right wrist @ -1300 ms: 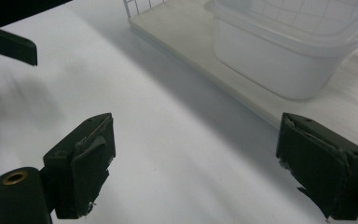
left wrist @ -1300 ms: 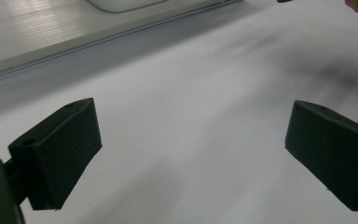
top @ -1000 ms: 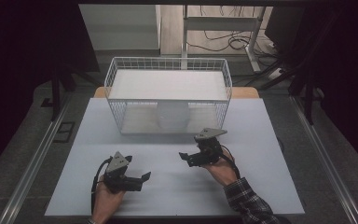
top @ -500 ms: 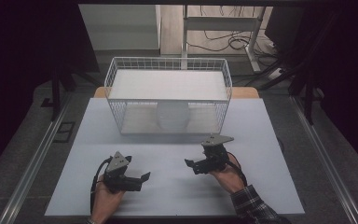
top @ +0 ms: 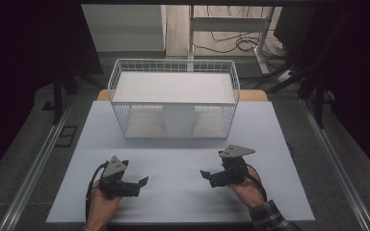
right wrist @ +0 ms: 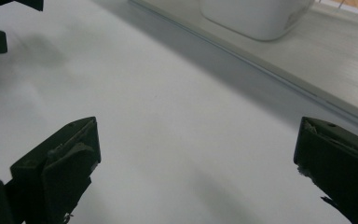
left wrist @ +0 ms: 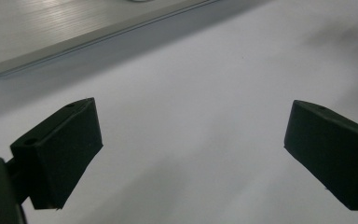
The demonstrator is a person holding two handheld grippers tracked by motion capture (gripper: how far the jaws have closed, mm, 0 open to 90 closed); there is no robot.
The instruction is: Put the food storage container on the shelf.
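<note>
Right gripper (top: pixel 207 176) drew back, fingers opening; two grippers empty.

Beyond each black gripper (top: pixel 147 182), a white wire-mesh basket (top: pixel 120 108) holds a plain white rounded container (top: pixel 178 120) on the pale grey table (top: pixel 183 159).

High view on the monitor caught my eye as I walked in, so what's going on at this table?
A person sits at a white table with a two-jaw gripper in each hand. The left gripper and the right gripper hover low over the bare tabletop, jaws pointing toward each other, both open and holding nothing; the right one's jaws have just been opening. Farther back stands a white wire basket with a white container on its lower level, untouched.
</note>
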